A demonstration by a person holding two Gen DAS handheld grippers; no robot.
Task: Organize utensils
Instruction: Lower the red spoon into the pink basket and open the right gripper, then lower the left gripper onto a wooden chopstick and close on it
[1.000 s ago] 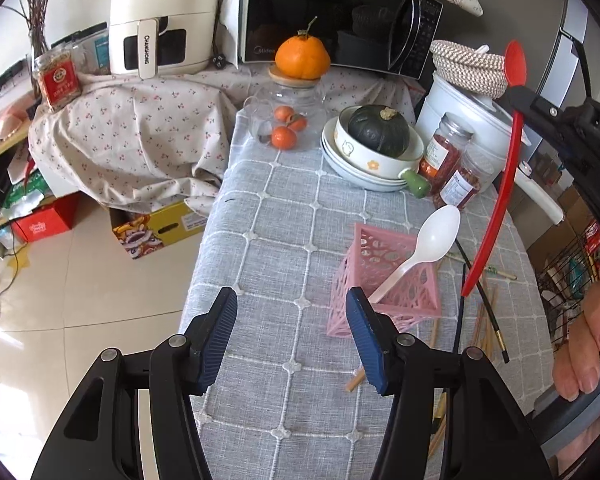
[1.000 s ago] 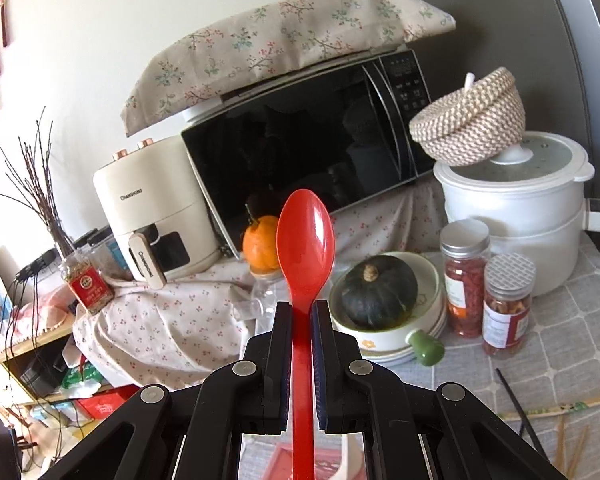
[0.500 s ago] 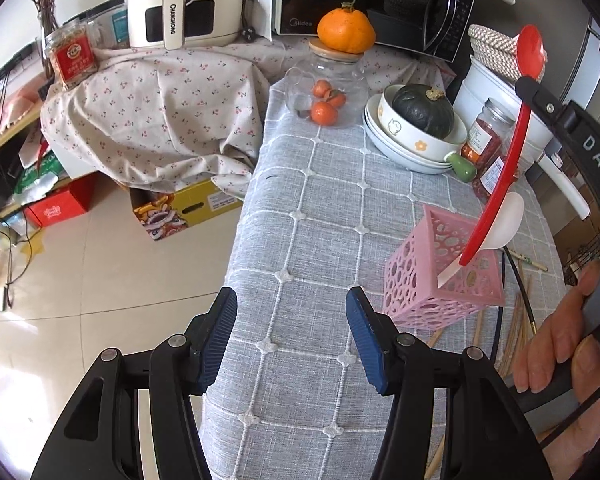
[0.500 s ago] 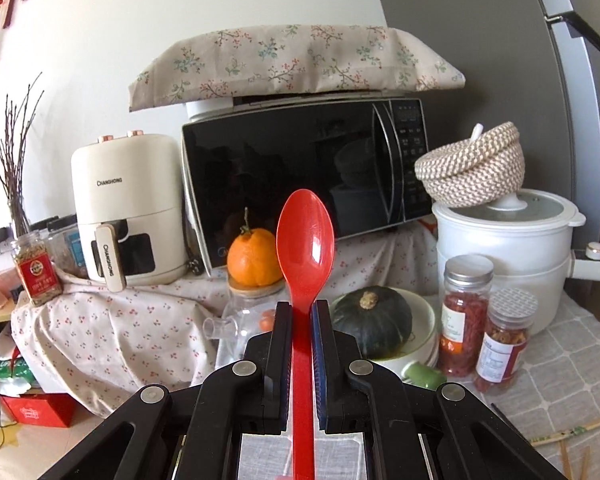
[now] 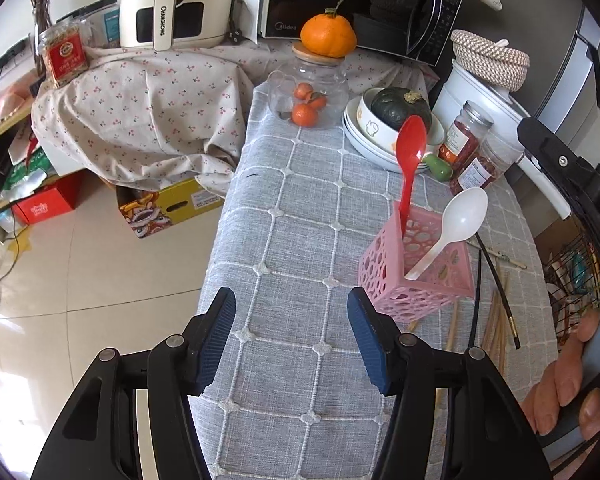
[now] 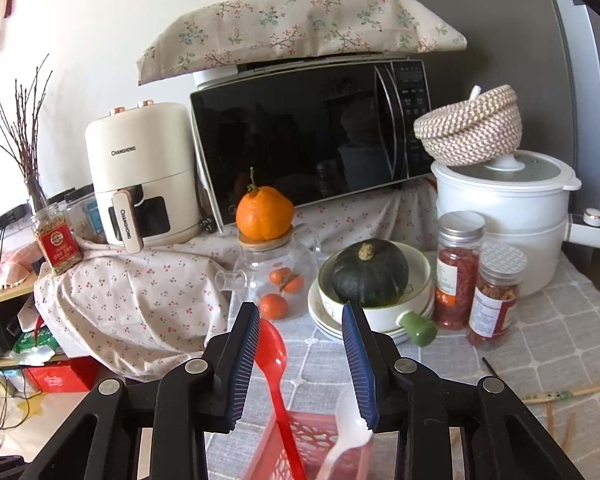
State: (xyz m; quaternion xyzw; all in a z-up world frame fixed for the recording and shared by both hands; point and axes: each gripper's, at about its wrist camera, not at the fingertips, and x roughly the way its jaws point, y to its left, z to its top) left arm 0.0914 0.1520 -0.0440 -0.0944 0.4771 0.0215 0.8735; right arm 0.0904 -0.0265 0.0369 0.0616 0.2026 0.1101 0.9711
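Note:
A pink perforated holder (image 5: 416, 276) stands on the grey checked tablecloth. A red spoon (image 5: 410, 152) and a white spoon (image 5: 456, 224) stand in it, bowls up. Both show in the right wrist view, the red spoon (image 6: 274, 364) and the white spoon (image 6: 346, 416), above the holder (image 6: 312, 444). My right gripper (image 6: 300, 320) is open just above the holder, with the red spoon beside its left finger. My left gripper (image 5: 292, 324) is open and empty, left of the holder. Chopsticks (image 5: 496, 312) lie on the cloth to the holder's right.
Stacked bowls with a dark squash (image 5: 400, 108), a glass teapot with an orange on its lid (image 5: 312, 100), two jars (image 5: 468, 136) and a white pot (image 5: 480, 96) stand behind the holder. The table's left edge (image 5: 224, 216) drops to the floor.
My right gripper has opened and let go of the red spoon, which now stands in the pink holder. The left gripper's view has shifted slightly.

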